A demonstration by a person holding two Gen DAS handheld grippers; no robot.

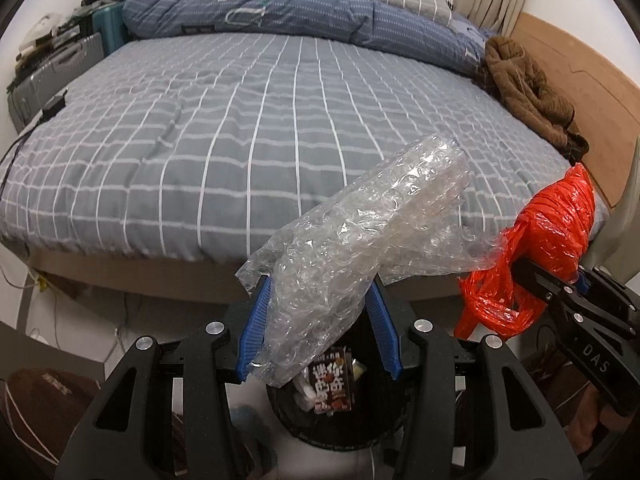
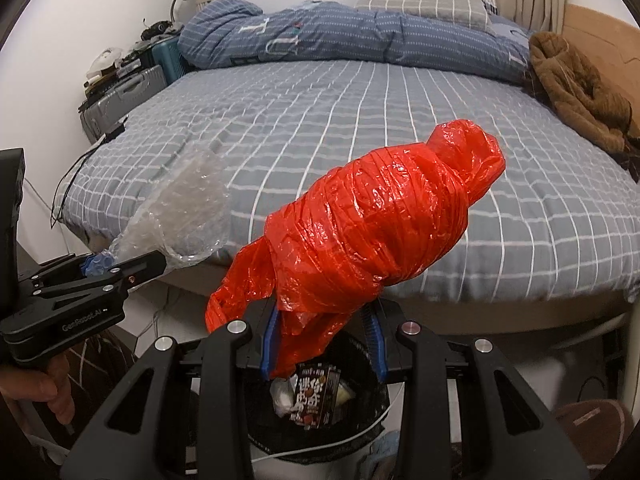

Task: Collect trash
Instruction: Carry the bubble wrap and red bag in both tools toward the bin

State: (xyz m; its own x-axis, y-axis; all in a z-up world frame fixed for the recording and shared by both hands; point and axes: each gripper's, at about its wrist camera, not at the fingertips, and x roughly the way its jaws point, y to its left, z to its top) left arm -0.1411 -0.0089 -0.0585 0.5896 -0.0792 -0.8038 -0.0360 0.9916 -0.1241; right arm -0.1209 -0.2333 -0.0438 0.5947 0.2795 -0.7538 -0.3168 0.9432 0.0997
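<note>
My left gripper (image 1: 320,300) is shut on a crumpled sheet of clear bubble wrap (image 1: 360,240) and holds it above a black trash bin (image 1: 384,420). The bin holds a dark snack box (image 1: 334,380) and white scraps. My right gripper (image 2: 322,316) is shut on a wound-up red plastic bag (image 2: 380,224), also over the bin (image 2: 360,432). The red bag (image 1: 548,248) and the right gripper (image 1: 516,264) show at the right of the left wrist view. The bubble wrap (image 2: 188,208) and left gripper (image 2: 120,268) show at the left of the right wrist view.
A bed with a grey checked cover (image 1: 240,128) fills the space beyond the bin. A folded blue quilt (image 1: 280,4) and a brown garment (image 1: 528,88) lie on it. Suitcases (image 1: 52,68) stand at the far left. A wooden headboard (image 1: 572,68) is at right.
</note>
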